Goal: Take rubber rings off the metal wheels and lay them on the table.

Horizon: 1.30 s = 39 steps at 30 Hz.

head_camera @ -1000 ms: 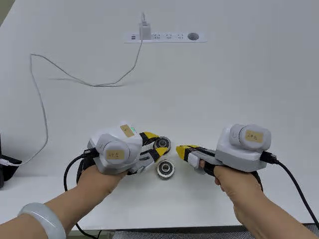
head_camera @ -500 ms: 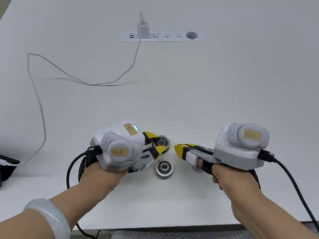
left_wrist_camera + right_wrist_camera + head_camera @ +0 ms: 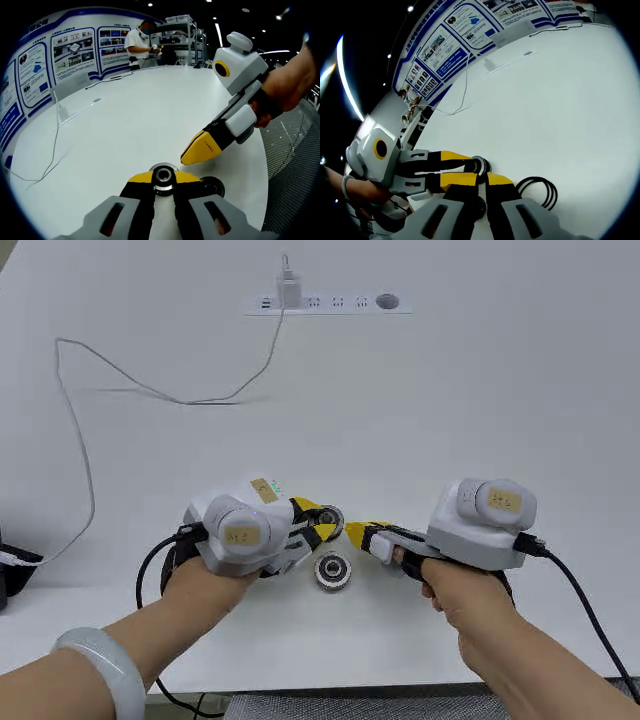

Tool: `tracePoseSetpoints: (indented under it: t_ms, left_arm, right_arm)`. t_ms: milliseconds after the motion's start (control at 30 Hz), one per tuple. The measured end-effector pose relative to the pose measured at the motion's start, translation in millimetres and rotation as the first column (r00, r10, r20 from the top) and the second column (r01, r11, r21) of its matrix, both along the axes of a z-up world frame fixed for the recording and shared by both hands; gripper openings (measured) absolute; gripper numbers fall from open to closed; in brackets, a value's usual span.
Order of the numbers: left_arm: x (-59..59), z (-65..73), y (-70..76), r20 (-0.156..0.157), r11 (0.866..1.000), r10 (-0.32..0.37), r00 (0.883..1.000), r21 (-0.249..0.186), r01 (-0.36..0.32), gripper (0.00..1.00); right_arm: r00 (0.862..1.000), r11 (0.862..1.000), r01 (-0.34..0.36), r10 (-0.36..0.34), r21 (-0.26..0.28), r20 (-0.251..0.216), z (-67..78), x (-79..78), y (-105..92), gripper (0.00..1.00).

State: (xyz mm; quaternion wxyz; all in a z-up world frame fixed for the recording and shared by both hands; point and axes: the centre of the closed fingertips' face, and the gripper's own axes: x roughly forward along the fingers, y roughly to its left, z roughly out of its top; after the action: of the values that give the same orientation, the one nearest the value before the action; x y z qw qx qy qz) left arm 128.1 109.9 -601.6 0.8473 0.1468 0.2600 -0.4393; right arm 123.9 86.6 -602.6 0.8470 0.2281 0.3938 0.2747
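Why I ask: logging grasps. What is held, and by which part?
Left gripper clamps a wheel across its rim. Right gripper is shut, tips near that wheel; whether it grips anything cannot be told.

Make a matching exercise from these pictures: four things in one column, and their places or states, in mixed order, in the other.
Things:
1. left gripper
2. right gripper
3. loose wheel
4. power strip

Places or states:
A. at the far side of the table, with a charger plugged in
B. shut on a wheel
C. lies on the table, touched by nothing
D. shut, tips close to that wheel

Pairs: 1-B, 2-D, 3-C, 4-A
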Motion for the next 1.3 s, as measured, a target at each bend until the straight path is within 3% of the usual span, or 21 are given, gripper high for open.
tracePoseSetpoints:
  t_ms: [467, 1033, 1300]
  left_arm:
    - [0.0, 0.5, -0.7, -0.001, 1.000, 0.007, 1.000, -0.004, -0.007, 0.14]
    - [-0.1, 0.0, -0.2, 0.002, 1.000, 0.008, 1.000, -0.011, -0.008, 0.14]
    - [-0.1, -0.9, 0.4, 0.001, 1.000, 0.009, 1.000, -0.013, -0.009, 0.14]
  right_arm:
    - [0.998, 0.997, 0.048, -0.045, 0.059, -0.052, -5.6, 6.4, 6.2, 0.15]
    - [0.983, 0.977, 0.128, -0.102, 0.171, -0.151, -10.9, 9.7, 12.9, 0.22]
    - [0.981, 0.973, 0.133, -0.103, 0.187, -0.162, -12.2, 11.5, 14.2, 0.23]
